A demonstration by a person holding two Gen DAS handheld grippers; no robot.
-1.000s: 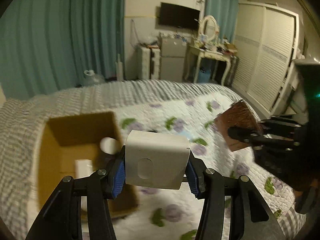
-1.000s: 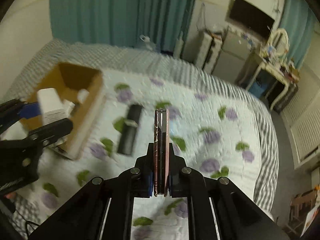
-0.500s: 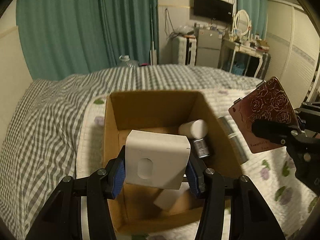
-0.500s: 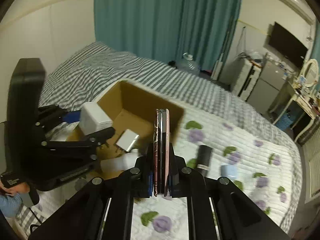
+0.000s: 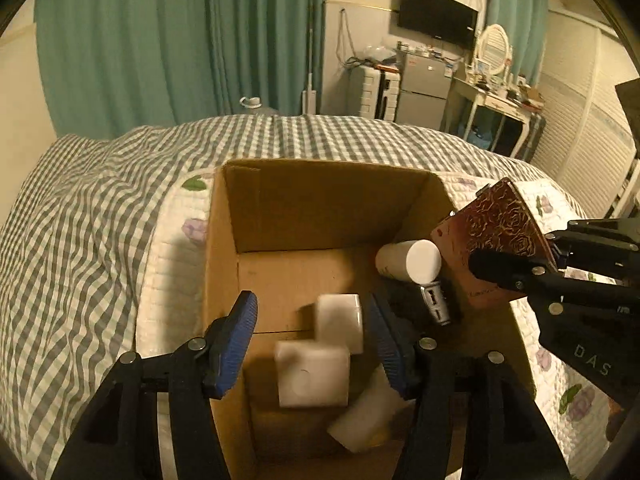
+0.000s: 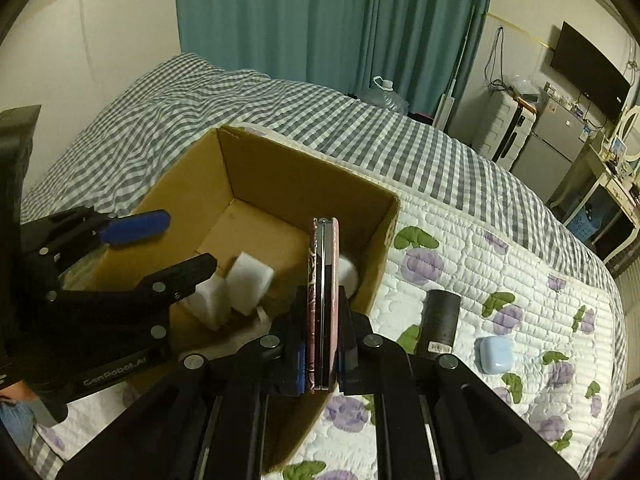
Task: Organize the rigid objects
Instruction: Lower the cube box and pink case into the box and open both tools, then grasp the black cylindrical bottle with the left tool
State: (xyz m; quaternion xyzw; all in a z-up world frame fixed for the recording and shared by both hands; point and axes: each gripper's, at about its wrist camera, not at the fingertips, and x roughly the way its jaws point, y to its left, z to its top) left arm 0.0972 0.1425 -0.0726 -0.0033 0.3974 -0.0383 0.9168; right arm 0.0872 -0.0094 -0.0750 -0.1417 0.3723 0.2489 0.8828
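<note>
1. cardboard box (image 5: 224,280) sits on the bed (image 5: 100,208) and takes up the middle of the left wrist view. the left hand-held gripper (image 5: 312,332) hangs over it with its blue pads spread wide and nothing between them. below, a white adapter block (image 5: 310,374) looks blurred inside the box, beside another white block (image 5: 342,320), a white cylinder (image 5: 412,262) and a silver usb piece (image 5: 436,304). on the right, a rose-patterned compact (image 5: 496,240) is pinched by the right hand-held gripper (image 5: 520,272) at the box's right wall.

2. in the right wrist view the right hand-held gripper (image 6: 320,354) is pressed onto the thin compact (image 6: 323,300), held edge-on over the box's near corner. a black cylinder (image 6: 440,322) and a pale blue earbud case (image 6: 496,354) lie on the floral quilt (image 6: 500,264), outside the box, so the sorting looks unfinished.

3. risks, as i judge them: the compact sits near the rim, so letting go too early could drop it onto the wall edge and tip it out onto the quilt. the two grippers are close together over one opening and could knock each other. the compact could also land hard on the pieces already inside.
</note>
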